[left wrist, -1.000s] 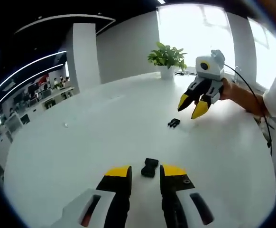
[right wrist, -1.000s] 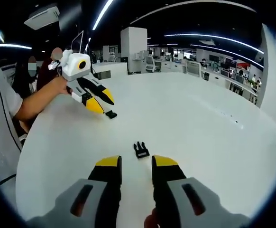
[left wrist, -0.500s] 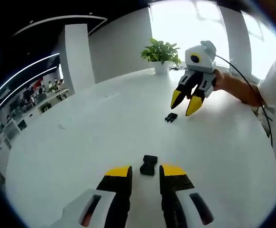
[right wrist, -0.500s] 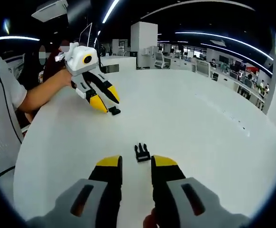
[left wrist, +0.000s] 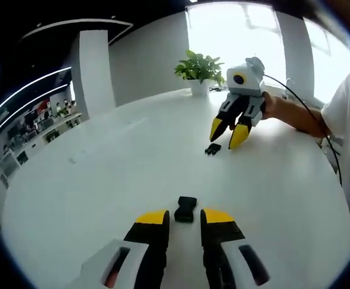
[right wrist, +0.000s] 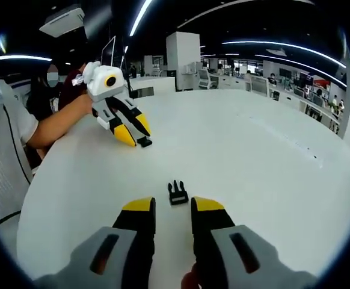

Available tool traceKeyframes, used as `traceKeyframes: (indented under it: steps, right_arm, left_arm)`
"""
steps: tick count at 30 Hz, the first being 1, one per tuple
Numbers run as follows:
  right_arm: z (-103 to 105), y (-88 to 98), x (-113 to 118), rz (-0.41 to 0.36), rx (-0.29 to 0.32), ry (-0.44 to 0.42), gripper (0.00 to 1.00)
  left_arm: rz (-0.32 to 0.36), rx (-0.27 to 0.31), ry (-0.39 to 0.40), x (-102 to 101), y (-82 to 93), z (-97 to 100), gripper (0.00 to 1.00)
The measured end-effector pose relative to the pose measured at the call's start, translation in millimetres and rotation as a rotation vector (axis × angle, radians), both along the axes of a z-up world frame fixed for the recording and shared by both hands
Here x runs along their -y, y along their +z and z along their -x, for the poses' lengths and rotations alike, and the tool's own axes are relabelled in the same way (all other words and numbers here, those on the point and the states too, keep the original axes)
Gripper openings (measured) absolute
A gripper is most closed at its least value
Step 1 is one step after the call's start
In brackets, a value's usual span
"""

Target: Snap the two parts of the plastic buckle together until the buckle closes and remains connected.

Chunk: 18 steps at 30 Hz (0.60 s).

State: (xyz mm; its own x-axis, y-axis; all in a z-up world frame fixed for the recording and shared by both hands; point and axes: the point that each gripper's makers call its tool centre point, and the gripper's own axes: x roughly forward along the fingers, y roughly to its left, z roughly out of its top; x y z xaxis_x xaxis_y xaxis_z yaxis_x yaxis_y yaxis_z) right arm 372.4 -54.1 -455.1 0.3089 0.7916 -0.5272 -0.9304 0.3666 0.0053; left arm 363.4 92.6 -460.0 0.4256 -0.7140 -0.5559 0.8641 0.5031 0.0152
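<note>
Item: small black plastic buckle socket half (left wrist: 186, 209), lying loose on the round white table (left wrist: 103, 180), just ahead of the left gripper (left wrist: 184, 218), whose yellow-tipped jaws stand apart with nothing between them. Item: small black pronged buckle half (right wrist: 177, 192), lying loose just ahead of the right gripper (right wrist: 172, 206), jaws likewise apart and empty. The two halves lie well apart on the tabletop. Status, as judged: neither half gripped or lifted; pickup, alignment and snapping all remain. Also present: green potted plant (left wrist: 200, 71) at the table's far edge; a person's forearm behind each tool
</note>
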Motion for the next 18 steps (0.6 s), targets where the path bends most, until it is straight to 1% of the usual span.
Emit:
traceKeyframes:
  steps: [6,11,18]
  right_arm:
    - [-3.1,-2.6,1.4,-0.001,0.012,0.004,0.22]
    - [-3.3,-3.2,0.2,0.002,0.037,0.024,0.21]
    - [-3.8,-3.9,-3.5,-0.013,0.046,0.043,0.19]
  left_arm:
    - [0.024,-0.016,-0.017,0.8,-0.9,-0.7,0.2]
    - [0.04,-0.023,-0.029,2.5,-1.6,-0.8,0.2]
    - [0.059,-0.035,-0.045,3.6,-2.7,-0.8,0.18]
